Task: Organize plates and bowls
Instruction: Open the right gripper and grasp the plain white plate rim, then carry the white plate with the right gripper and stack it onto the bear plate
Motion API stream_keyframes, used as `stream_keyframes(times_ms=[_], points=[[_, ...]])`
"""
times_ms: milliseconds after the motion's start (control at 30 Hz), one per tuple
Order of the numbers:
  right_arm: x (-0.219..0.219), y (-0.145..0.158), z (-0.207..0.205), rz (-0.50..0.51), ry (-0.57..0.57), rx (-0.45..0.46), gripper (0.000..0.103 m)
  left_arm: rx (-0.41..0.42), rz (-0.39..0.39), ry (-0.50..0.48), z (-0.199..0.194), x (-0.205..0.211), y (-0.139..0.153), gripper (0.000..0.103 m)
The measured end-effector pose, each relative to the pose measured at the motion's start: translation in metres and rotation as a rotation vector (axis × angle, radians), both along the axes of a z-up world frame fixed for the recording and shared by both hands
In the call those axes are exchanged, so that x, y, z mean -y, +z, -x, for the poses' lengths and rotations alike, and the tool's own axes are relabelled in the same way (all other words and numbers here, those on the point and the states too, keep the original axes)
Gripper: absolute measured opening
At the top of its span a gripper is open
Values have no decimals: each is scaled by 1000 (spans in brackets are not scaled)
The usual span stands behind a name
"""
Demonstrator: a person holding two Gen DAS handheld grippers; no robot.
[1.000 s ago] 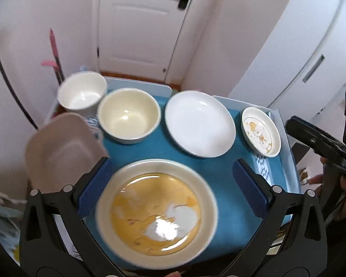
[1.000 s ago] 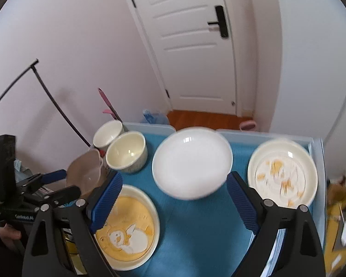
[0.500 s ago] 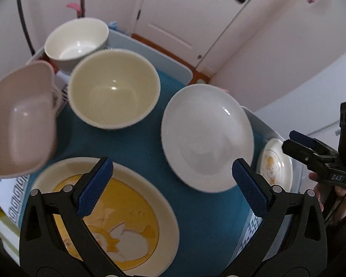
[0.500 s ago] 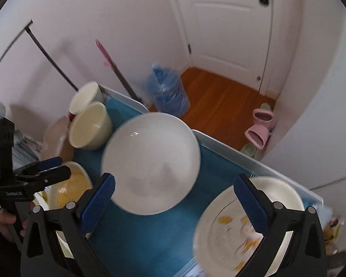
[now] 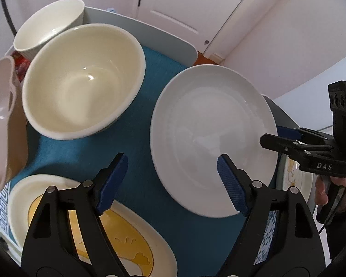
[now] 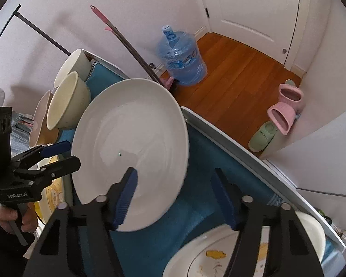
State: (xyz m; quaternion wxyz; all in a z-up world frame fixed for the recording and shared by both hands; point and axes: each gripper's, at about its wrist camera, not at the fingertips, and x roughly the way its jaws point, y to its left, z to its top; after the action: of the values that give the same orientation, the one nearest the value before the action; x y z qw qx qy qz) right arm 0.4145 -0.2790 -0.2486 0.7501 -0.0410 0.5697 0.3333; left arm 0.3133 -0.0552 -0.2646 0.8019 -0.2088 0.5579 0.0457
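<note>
Landmark: the white plate [image 5: 213, 143], lying on the blue mat [image 5: 140, 168]; all places are given from it.
Writing, left gripper body: "GenRobot.AI" is read on its side in the right wrist view.
Writing, right gripper body: "DAS" is read on its side in the left wrist view.
Writing, green bottle [image 6: 264, 137]: a label is seen on it, too small to be read; the bottle stands on the floor well beyond the white plate.
Left gripper [image 5: 173, 180]: jaws are set partly apart and have just been closing. The near-left rim of the white plate lies between the blue pads; the right pad is seen over the plate's inner face, the left pad over the mat. No pressing on the rim is shown.
Right gripper [image 6: 175, 198]: jaws are set partly apart and have just been closing. The opposite rim of the white plate is straddled; one pad is over the plate, the other over the mat. No contact is shown.
Cream bowl [image 5: 84, 80]: just beside the white plate, apart from it.
White bowl [image 5: 49, 26]: beyond the cream bowl, further from the white plate.
Pink bowl [image 5: 0, 124]: past the cream bowl, tilted, at the table's edge.
Yellow cartoon plate [image 5: 90, 228]: near the white plate, under the left gripper.
Small cartoon plate [image 6: 221, 256]: near the white plate, under the right gripper.
</note>
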Motion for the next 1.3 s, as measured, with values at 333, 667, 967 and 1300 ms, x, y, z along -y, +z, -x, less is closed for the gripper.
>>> stream_keyframes(times_ms=[333, 667, 967, 1300], points=[[-5, -8, -1, 1, 24, 14, 21, -29, 2, -16, 3, 5, -16, 24], [0, -11, -1, -15, 6, 17, 16, -24, -50, -27, 6, 14, -14, 20], [5, 2, 11, -43, -27, 50, 16, 16, -92, -51, 13, 26, 5, 20], [7, 59, 55, -99, -79, 139, 16, 123, -106, -68, 45, 18, 63, 20]])
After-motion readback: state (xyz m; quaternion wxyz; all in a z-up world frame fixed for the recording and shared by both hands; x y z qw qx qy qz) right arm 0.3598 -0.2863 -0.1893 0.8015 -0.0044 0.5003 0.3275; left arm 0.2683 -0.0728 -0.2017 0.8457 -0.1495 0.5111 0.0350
